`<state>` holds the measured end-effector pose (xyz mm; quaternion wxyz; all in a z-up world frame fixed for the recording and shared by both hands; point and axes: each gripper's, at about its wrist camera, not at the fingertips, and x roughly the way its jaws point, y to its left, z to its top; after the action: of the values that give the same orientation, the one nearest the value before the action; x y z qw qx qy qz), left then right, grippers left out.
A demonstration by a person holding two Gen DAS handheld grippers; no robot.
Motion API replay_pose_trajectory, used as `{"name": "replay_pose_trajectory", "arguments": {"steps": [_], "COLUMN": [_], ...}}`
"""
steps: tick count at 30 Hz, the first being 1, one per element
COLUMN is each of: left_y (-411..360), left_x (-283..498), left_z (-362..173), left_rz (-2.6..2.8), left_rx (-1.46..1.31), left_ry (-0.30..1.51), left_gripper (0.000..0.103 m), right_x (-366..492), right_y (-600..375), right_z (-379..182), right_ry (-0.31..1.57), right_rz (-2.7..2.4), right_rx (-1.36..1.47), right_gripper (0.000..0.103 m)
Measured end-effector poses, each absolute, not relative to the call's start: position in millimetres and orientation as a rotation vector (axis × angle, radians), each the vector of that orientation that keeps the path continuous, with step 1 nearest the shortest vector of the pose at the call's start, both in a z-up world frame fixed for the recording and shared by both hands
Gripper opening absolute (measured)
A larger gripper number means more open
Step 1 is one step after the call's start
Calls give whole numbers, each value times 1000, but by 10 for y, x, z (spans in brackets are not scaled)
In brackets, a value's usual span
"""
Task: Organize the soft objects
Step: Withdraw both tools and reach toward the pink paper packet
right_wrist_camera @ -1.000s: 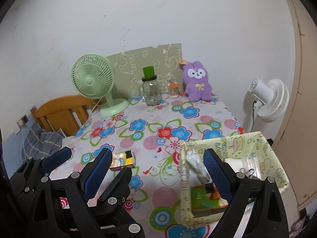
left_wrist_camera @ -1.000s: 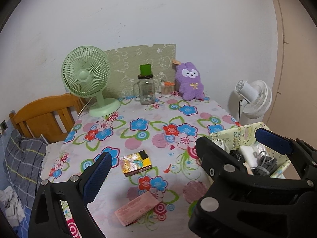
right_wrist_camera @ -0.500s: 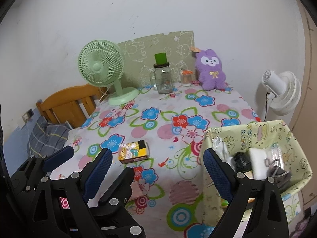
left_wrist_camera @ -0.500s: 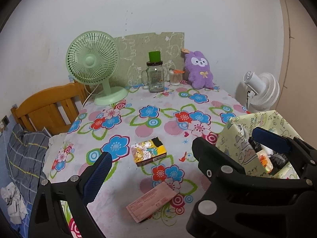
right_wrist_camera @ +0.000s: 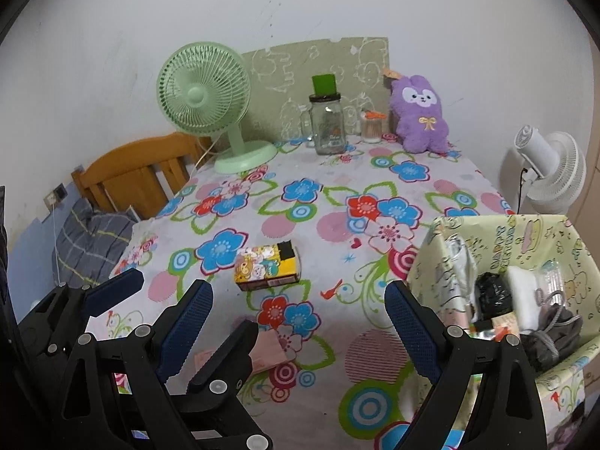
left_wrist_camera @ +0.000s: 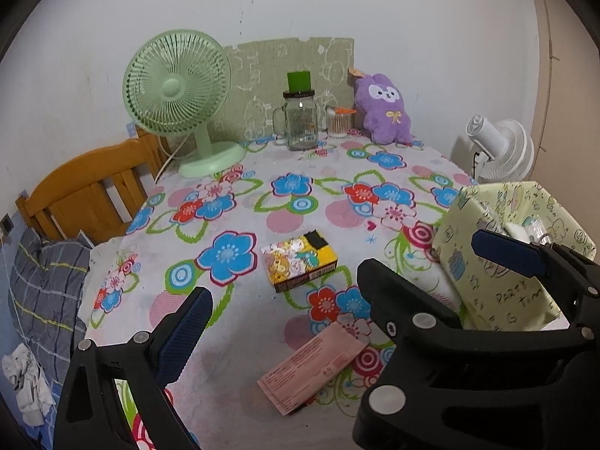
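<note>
Floral tablecloth (right_wrist_camera: 337, 202), box (right_wrist_camera: 498, 262) contents right-view only

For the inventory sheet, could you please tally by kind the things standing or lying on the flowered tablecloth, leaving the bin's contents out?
Fans: 1, green desk fan
Plush toys: 1, purple plush
Glass jars: 1, lidded jar
Small cups: 1, swab holder
Boxes: 1, cartoon box
Paper packets: 1, pink packet
Bins: 1, patterned bin
Total: 7
</note>
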<state>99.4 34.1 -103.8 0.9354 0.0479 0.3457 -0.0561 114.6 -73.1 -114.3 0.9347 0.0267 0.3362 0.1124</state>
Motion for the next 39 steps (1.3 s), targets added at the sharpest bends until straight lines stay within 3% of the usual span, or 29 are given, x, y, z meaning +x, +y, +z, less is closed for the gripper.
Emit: {"name": "replay_pose_trajectory", "arguments": {"steps": [16,34,37,39], "left_y": [379,306,289,283], "left_x": [1105,1233,1215,1211], "left_z": [-1519,-1821,-1817,-1815], "left_rz": [-171,-222,-251,-280], "left_rx": [162,180,178,167], "left_ry": [796,878,878,884], "left_gripper": [96,78,67,55], "right_x": [1263,1400,1414,1413], "right_y": [-651,-721,-721,-712], "right_z": [-1616,-1974,-1983,-1985], "right_ry": [813,935,935,933], "right_rz": [214,176,178,181], "right_rx": [44,72,76,74], "right_gripper": [85,83,83,83]}}
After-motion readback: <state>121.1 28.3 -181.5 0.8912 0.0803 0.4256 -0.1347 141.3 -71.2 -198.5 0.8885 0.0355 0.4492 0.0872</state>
